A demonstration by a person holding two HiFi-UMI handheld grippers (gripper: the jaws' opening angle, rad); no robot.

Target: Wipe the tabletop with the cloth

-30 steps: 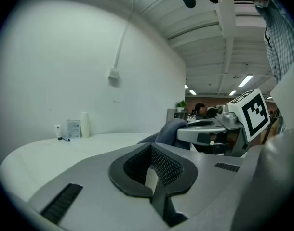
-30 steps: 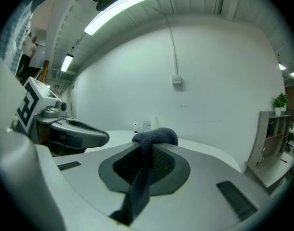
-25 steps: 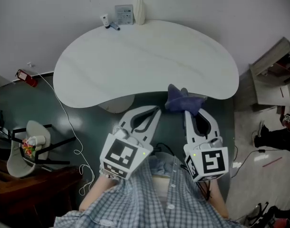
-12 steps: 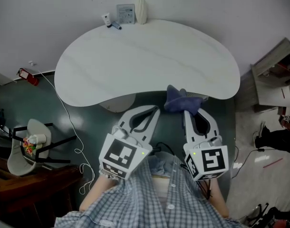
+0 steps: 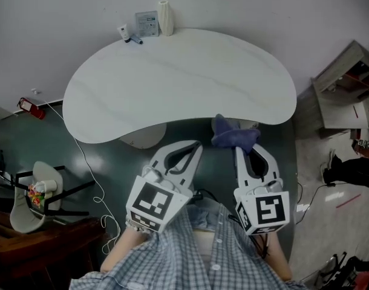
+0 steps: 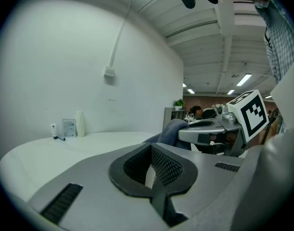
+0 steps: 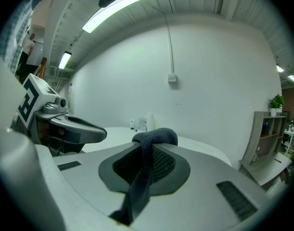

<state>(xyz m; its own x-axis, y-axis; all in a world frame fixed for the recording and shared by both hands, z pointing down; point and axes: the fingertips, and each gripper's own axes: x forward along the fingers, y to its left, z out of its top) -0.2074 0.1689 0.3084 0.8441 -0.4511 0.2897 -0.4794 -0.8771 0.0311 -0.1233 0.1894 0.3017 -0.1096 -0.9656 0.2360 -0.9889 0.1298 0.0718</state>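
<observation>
– Looking down from the head view, what fills the scene?

– A pale, kidney-shaped tabletop (image 5: 172, 77) against a white wall, with dark floor around it. A person in a checked shirt (image 5: 196, 258) stands at the table's curved-in near edge. Each hand holds a gripper, and both are off the table, over the floor.

– Where is the cloth?

– The dark blue cloth (image 5: 233, 135) is bunched at the tip of the right gripper (image 5: 238, 145), just beside the table's near edge. Whether it touches that edge cannot be told. In the right gripper view the jaws are clamped on the cloth (image 7: 154, 136). A fold humps over the tips and a strip runs down between the pads.

– And the other hand?

– The left gripper (image 5: 195, 145) is near the right one but apart from it. In the left gripper view its jaws meet at the tips, with nothing between them.

– Is anything on the table?

– Four small things stand together at the far edge, by the wall. There is an upright white vase (image 5: 165, 17), a small card (image 5: 146, 23), a little tube (image 5: 123, 31) and a dark pen (image 5: 135, 40) lying flat. On the floor, a chair (image 5: 36, 189) is at the left and a shelf unit (image 5: 342, 89) at the right.
</observation>
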